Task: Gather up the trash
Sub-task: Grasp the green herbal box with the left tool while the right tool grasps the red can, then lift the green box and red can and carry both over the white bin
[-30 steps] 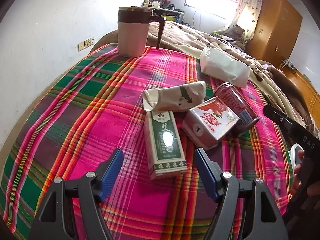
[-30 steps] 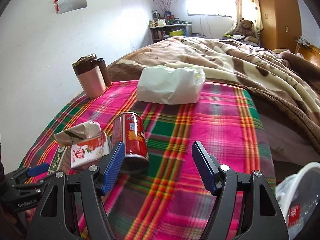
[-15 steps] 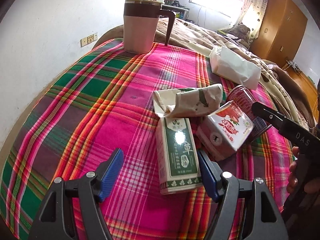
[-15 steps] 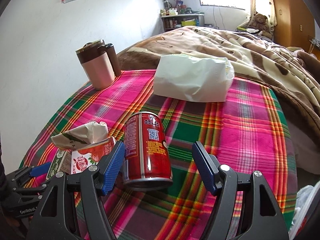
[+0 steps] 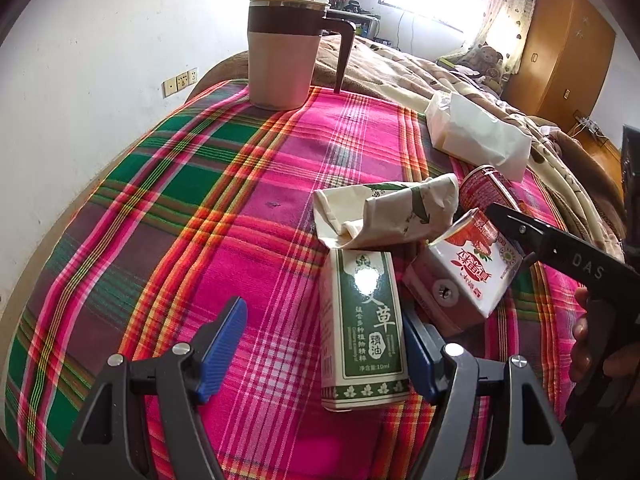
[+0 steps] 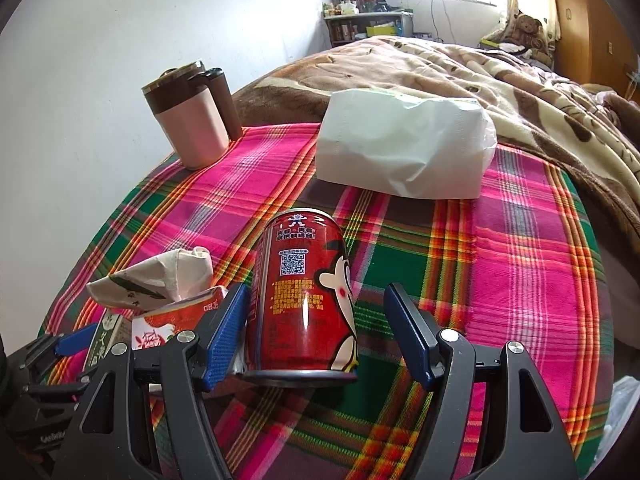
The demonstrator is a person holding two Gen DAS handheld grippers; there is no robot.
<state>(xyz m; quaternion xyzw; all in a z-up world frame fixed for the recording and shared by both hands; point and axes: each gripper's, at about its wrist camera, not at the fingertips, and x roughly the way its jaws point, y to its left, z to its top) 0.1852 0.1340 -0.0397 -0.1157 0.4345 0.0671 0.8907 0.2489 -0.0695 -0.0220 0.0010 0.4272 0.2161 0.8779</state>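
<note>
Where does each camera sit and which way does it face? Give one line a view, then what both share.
Left wrist: on the left gripper, tilted down at the green box; a hand at right.
Right wrist: on the right gripper, tilted down at the red can; no hand visible.
Shared: can, box, crumpled paper, pink mug, plaid cloth.

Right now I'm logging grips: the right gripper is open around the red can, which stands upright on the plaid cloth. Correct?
Not quite. The red can lies on its side on the plaid cloth, as the right wrist view shows. The right gripper is indeed open around it.
</note>
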